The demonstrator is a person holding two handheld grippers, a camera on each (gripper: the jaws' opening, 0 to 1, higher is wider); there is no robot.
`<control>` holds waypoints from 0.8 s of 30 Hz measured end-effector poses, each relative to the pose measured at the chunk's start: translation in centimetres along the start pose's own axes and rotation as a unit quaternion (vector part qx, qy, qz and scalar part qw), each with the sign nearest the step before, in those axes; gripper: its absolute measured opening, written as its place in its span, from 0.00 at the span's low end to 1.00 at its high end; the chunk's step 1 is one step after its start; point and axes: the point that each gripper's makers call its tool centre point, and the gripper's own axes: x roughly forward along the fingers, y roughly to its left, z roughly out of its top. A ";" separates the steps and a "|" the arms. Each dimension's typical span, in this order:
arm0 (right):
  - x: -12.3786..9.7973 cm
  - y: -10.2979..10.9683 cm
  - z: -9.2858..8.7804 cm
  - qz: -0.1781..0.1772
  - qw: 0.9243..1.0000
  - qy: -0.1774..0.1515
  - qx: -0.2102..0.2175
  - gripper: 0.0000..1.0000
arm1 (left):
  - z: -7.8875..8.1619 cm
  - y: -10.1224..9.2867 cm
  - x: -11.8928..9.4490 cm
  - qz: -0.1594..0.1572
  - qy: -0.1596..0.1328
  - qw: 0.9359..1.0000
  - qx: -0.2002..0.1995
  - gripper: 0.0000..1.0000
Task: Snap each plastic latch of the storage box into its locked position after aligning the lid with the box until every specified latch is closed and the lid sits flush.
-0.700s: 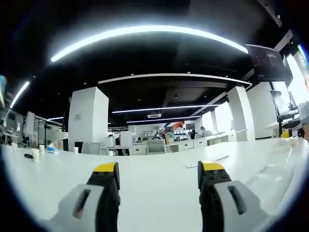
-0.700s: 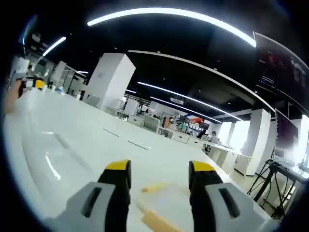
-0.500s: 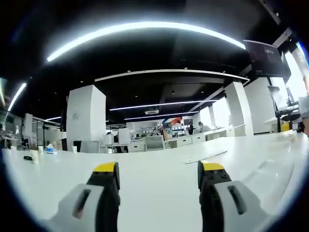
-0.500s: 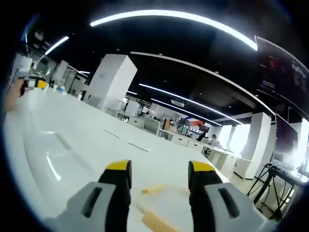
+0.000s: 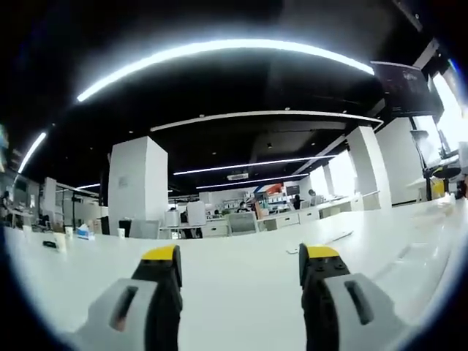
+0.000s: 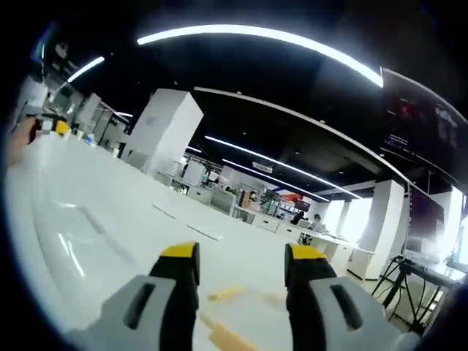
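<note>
Overhead, both claws spread and empty: left claw (image 5: 240, 265), right claw (image 6: 237, 262), above white table (image 5: 241, 292).

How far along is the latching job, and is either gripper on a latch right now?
Nothing looks latched yet. The left gripper and right gripper are both open and empty, held above the white table, touching nothing. A clear lid or box lies beside the right gripper; its latches are unreadable. All aligning and snapping remains.

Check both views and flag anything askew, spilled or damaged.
Nothing stands out. The left gripper and right gripper are open and empty above the white table. A clear plastic piece with tan parts lies ahead of the right gripper, too blurred to judge.
</note>
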 end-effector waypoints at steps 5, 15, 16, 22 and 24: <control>0.2 0.0 -0.5 0.002 1.000 0.012 0.002 0.46 | 0.2 0.0 0.0 0.000 -0.005 1.000 -0.005 0.65; 0.2 -0.3 -0.4 -0.005 1.000 0.007 0.002 0.46 | -1.1 0.7 0.2 0.011 0.026 1.000 -0.012 0.67; 0.2 -0.3 -0.4 -0.006 1.000 0.007 0.003 0.46 | -1.1 0.7 0.1 0.012 0.027 0.999 -0.012 0.68; 0.1 -0.5 -0.4 -0.010 1.000 0.003 0.008 0.46 | -0.3 1.7 -0.5 0.035 0.010 0.999 -0.026 0.68; 0.1 -0.4 -0.4 -0.008 1.000 0.003 0.008 0.46 | 0.1 1.9 -0.7 0.042 -0.002 0.999 -0.029 0.68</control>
